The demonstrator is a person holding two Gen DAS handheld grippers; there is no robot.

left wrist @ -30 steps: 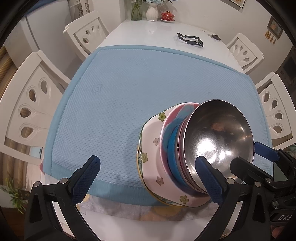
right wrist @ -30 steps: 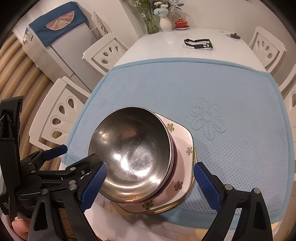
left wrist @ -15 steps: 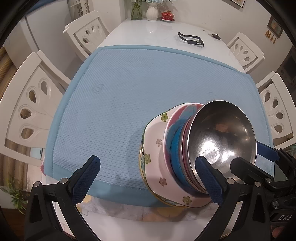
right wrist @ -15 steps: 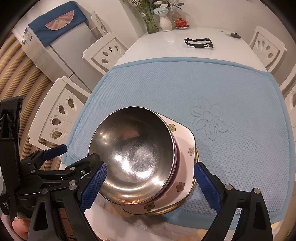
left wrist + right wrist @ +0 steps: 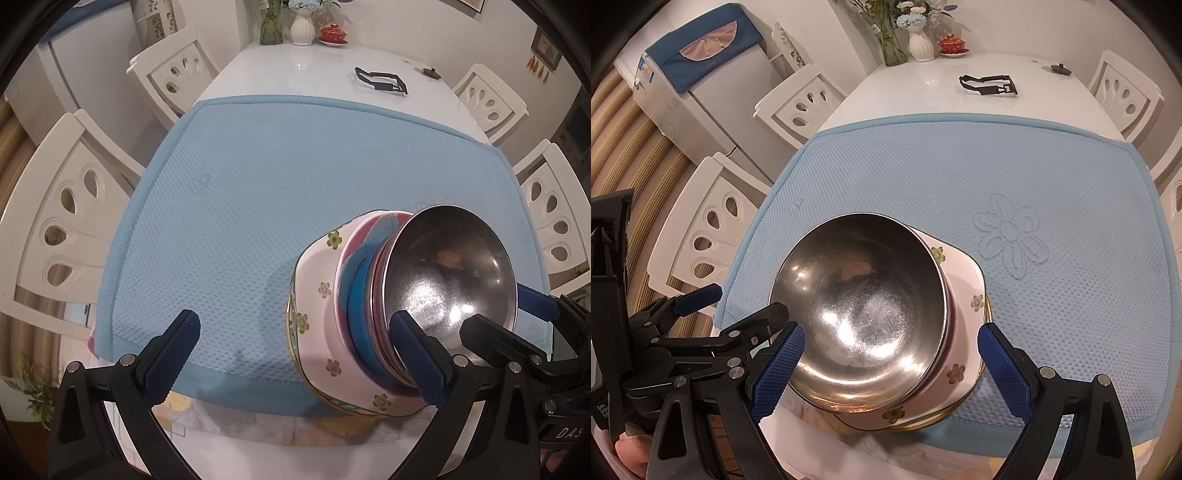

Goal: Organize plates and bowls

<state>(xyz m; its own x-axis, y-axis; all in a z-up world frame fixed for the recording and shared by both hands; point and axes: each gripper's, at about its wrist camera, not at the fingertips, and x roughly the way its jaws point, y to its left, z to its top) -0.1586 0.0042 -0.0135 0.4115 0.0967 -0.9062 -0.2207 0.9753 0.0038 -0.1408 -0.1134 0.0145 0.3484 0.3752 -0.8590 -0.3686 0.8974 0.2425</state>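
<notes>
A stack of dishes sits at the near edge of the blue mat (image 5: 258, 192) on the white worktop (image 5: 314, 66), topped by a steel bowl (image 5: 864, 317) whose mouth faces up. Under it are a red-rimmed dish and a blue one (image 5: 356, 314), then a pink-and-blue plate (image 5: 369, 230), a pale flowered plate (image 5: 317, 306) and a gold-edged rim (image 5: 988, 310) at the bottom; how many pieces lie between cannot be counted from these angles.

The left hand-held gripper (image 5: 295, 354) is spread wide, its right finger against the stack's side, its left finger over bare mat. The right hand-held gripper (image 5: 890, 365) is also spread, straddling the stack with the bowl between its fingers; whether its left finger touches the bowl is hard to judge.

The stack's near side is hidden behind the fingers in both views. Ahead of both grippers, far across the worktop, lie a black frame-like object (image 5: 988, 85), a small black knob (image 5: 1059, 68), a white vase (image 5: 921, 44) and a red lidded cup (image 5: 953, 44). "DAS" is legible on the gripper body (image 5: 570, 432) at the right edge of the left wrist view.
</notes>
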